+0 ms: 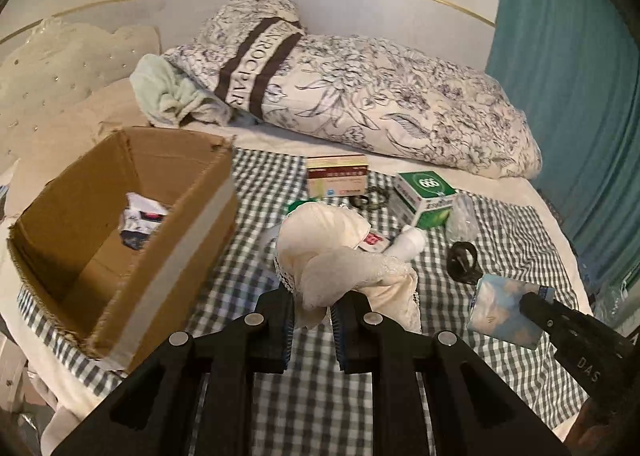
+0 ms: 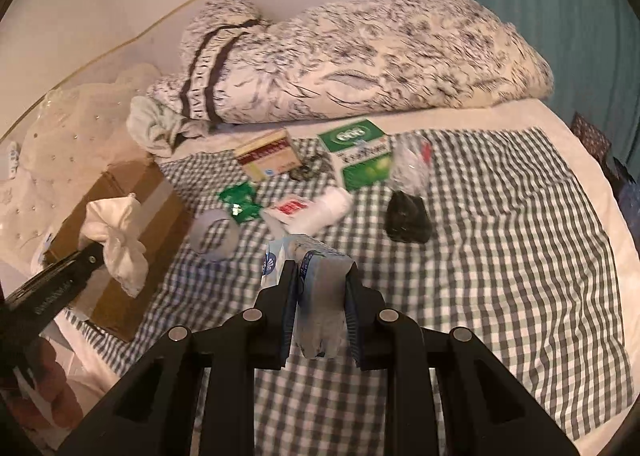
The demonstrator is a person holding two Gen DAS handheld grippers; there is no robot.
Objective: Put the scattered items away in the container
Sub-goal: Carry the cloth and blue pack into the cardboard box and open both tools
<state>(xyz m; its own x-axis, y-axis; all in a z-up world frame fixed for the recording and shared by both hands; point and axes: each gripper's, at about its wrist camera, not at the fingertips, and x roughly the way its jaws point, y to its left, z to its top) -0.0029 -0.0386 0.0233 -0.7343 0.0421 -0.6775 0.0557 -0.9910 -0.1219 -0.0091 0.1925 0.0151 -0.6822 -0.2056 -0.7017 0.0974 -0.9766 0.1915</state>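
The left tool (image 1: 312, 306) pinches a cream lacy cloth (image 1: 352, 268); the right tool (image 2: 322, 296) clamps a tissue pack (image 2: 320, 296).

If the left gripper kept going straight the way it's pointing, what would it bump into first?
Probably the small red-and-white packet on the checked cloth, hidden partly behind the cream cloth that the left gripper holds. Depth is hard to judge.

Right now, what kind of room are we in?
Most likely a bedroom. The things lie on a bed, spread over a checked cloth, with a rolled flowery quilt behind it and a padded headboard to the left.
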